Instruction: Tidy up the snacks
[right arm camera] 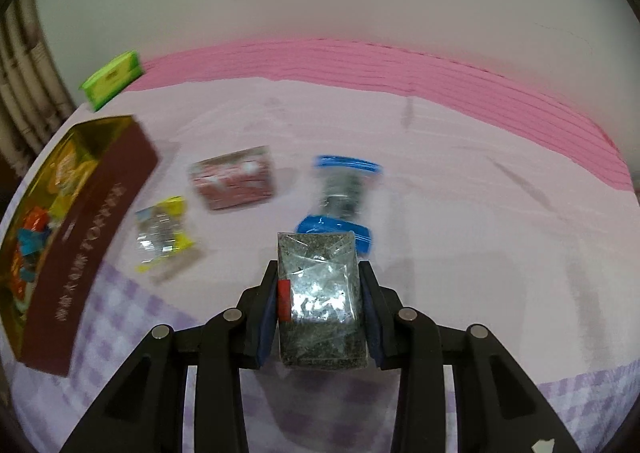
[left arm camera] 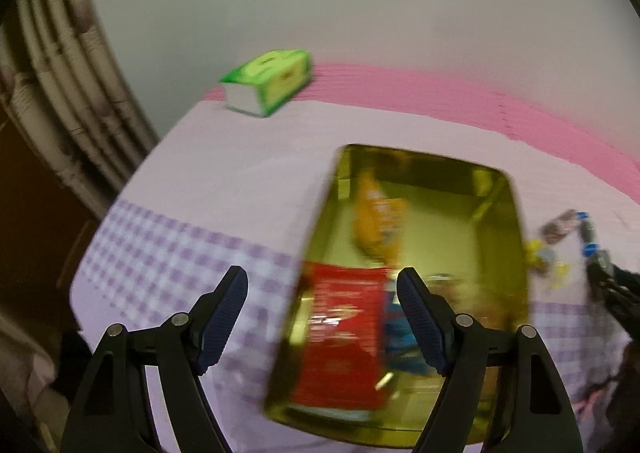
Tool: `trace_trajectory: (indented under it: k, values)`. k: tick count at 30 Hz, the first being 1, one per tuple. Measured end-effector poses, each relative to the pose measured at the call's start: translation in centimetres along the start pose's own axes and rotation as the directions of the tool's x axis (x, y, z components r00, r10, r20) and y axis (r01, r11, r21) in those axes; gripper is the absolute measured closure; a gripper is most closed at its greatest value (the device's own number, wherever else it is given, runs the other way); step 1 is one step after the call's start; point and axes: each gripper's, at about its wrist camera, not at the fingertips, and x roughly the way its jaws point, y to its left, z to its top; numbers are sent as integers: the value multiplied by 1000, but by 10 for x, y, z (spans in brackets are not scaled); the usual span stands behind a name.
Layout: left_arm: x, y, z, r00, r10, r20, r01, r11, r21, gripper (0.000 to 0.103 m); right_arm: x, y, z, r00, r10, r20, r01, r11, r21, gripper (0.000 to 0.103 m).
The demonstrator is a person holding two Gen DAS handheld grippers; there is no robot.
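Observation:
A gold-lined box (left arm camera: 508,213) with maroon outer walls (right arm camera: 92,229) sits on the table and holds several snack packs, among them a red pack (left arm camera: 344,333) and an orange one (left arm camera: 378,221). My left gripper (left arm camera: 322,313) is open and empty above the box's near left side. My right gripper (right arm camera: 320,293) is shut on a dark grey clear-wrapped snack block (right arm camera: 320,301), held above the cloth. On the cloth lie a yellow-edged pack (right arm camera: 162,233), a maroon pack (right arm camera: 234,183) and a blue-ended pack (right arm camera: 344,193).
A green tissue pack stands at the table's far left corner (left arm camera: 268,81) and shows in the right wrist view (right arm camera: 112,79). The table has a lilac checked cloth (left arm camera: 168,237) with a pink band along the wall. Grey pipes (left arm camera: 60,65) run at the left.

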Motion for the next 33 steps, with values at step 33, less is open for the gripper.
trace_trajectory:
  k: [33]
  values:
    - [67,-178,45,893,-246,-378,229,969,-89,55,-5,-63,-15,995,-47,84,38,994,102,66]
